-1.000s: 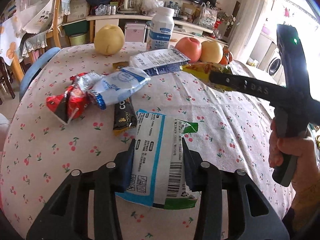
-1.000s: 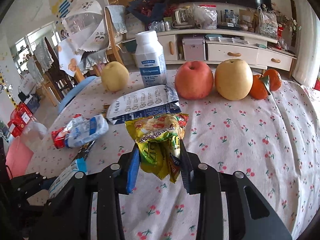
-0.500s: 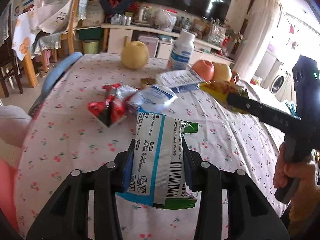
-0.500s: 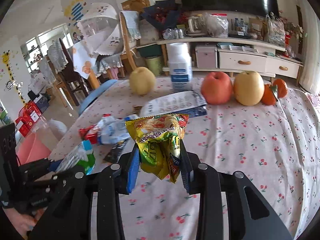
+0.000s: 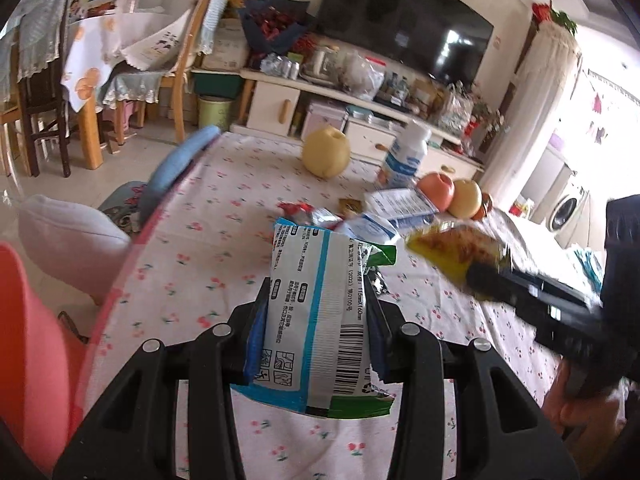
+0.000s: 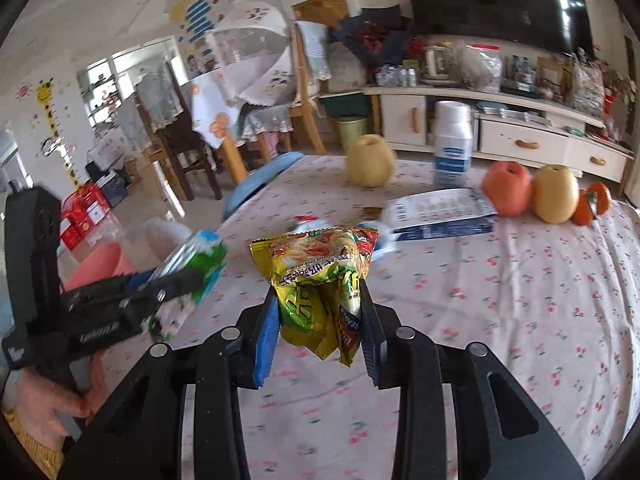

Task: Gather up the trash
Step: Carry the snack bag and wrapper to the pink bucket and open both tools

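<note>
In the left wrist view we have our left gripper (image 5: 316, 340) pinched on a white and blue wrapper (image 5: 316, 320), its barcode side facing the camera and its green lower edge hanging below the fingers; the wrapper stands upright in the lower middle of the frame, lifted off the table. In the right wrist view our right gripper (image 6: 318, 340) is clamped on a crumpled yellow snack bag (image 6: 320, 280), which sticks up between the blue pads (image 6: 266, 336) at the centre of the frame, also clear of the cloth.

Each tool shows in the other's view: the right gripper with its yellow bag reaches in from the right edge of the left view, and the left gripper with its wrapper comes in from the left edge of the right view, held by our left hand (image 6: 44, 400).

Beyond the fingers lies the table (image 6: 520, 300) under a white cloth with small red cherries. More trash sits near its middle: a red and silver wrapper (image 5: 298, 210), a pale blue packet (image 5: 370, 226) and a flat blue and white packet (image 6: 444, 210). Farther back stand a yellow pear (image 6: 370, 160) and a white bottle (image 6: 452, 144). At the right of the right view an apple (image 6: 506, 194), a second pear (image 6: 556, 194) and oranges (image 6: 592, 202) sit touching in a row. A pink bin (image 5: 24, 340) fills the lower left of the left view, beside the table's edge.
</note>
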`<state>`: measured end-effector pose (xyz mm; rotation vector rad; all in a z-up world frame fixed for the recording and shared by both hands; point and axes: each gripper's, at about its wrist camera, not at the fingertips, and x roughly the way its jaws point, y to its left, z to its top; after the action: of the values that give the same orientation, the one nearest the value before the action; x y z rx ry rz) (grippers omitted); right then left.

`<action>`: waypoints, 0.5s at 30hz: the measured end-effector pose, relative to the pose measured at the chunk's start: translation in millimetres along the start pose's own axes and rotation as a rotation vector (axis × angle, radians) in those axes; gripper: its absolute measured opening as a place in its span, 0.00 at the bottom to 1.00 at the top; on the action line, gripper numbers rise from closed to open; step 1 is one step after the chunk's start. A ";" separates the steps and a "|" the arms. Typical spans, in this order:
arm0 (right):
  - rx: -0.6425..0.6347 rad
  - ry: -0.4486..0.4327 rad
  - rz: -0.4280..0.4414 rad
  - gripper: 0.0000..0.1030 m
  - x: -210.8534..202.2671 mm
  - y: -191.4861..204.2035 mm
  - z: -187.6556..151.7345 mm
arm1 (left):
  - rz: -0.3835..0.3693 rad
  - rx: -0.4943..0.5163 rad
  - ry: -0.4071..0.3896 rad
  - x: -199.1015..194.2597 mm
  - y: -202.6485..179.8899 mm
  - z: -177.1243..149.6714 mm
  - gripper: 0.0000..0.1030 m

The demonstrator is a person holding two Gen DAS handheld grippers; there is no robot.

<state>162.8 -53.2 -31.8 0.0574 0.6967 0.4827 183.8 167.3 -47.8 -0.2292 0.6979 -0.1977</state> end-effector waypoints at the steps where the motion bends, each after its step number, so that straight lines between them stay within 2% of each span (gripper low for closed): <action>1: -0.010 0.001 0.006 0.36 0.0 7.4 -1.1 | 0.002 -0.007 -0.006 -2.7 3.5 0.6 0.42; 8: -0.063 0.014 0.075 0.36 4.3 65.9 -5.9 | 0.040 -0.103 -0.080 -34.9 47.7 5.8 0.42; 15: -0.129 0.022 0.157 0.36 14.5 133.1 -0.5 | 0.117 -0.261 -0.167 -74.4 109.5 3.0 0.42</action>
<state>117.8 71.5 -13.0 -0.0146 0.6844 0.6786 141.3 291.5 -30.0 -0.4480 0.5676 0.0258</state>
